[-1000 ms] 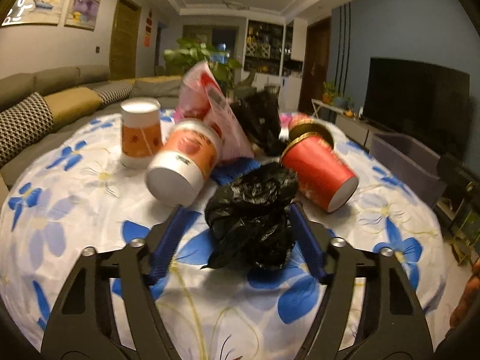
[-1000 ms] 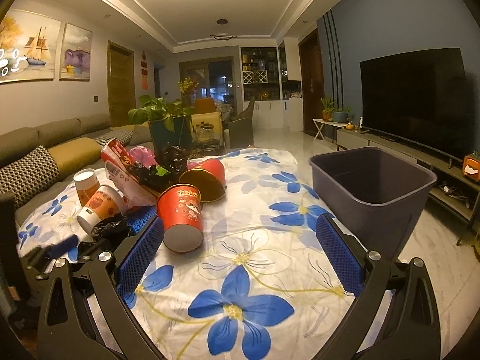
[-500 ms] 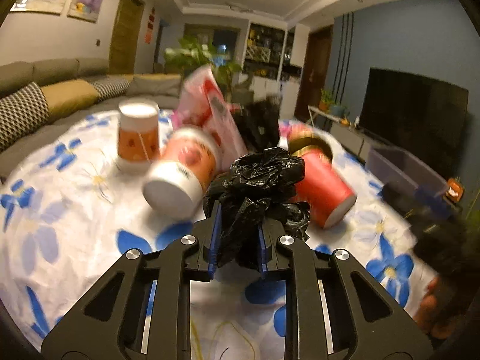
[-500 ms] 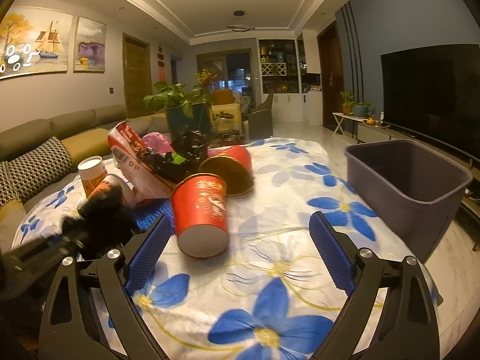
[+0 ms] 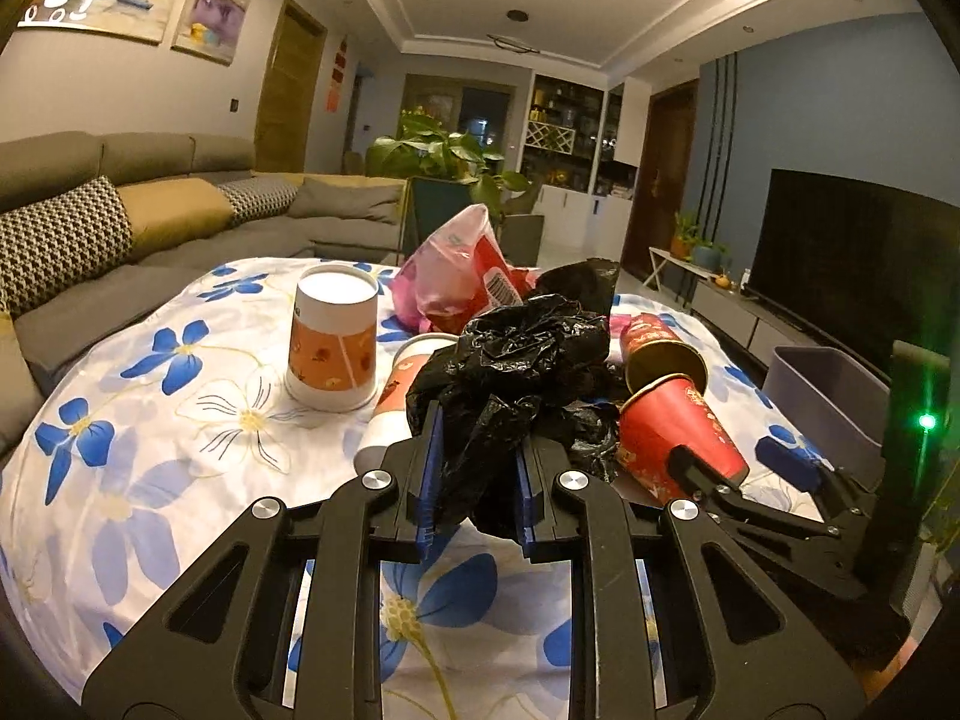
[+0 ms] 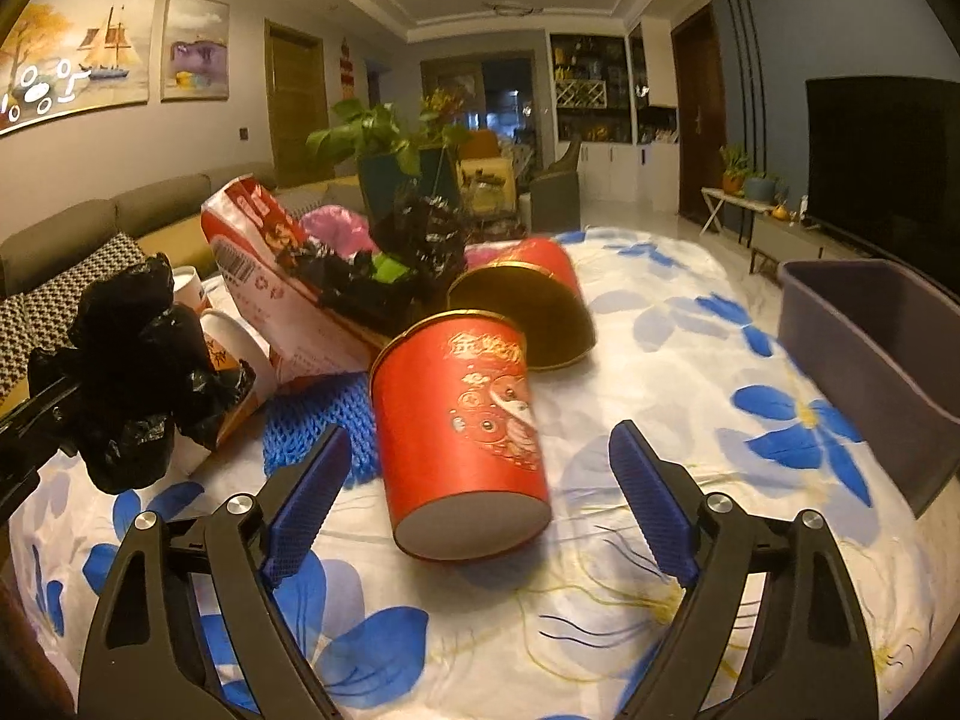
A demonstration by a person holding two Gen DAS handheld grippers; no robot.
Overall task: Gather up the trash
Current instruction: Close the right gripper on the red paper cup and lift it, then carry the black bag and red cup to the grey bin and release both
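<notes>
Living room at night, sofa on one side, TV on the other, table under a floral cloth [image 5: 180,396] w/ blue flowers. Trash piled mid-table.

Progress, best guess: barely started. Left gripper [image 5: 474,480] pinched tight on a crumpled black plastic bag [image 5: 510,360], lifted clear of the cloth going by the right cam. Grey bin [image 6: 870,324] at the table's right edge, looks empty as far as the visible inside goes. So nothing binned yet, one item in hand.

Left to do: pretty much everything. Red cup [image 6: 462,420] on its side, a second red cup [image 6: 528,294] tipped over behind it, white/orange cup [image 5: 333,342] upside down, another white cup lying down behind the bag, snack wrapper [image 6: 264,276], pink bag [image 5: 450,264], more black plastic, blue knit thing [image 6: 324,414].

Right gripper [image 6: 480,504] spread wide, nothing in it, lined up on either side of the near red cup but not touching. Prob next grab.

View diffs: right cam shows bin interior, knit thing, and the bag hanging off the table. Left cam shows the pinch itself plus the upside-down cup properly; bin only a sliver there, partly blocked by the right gripper's body.
</notes>
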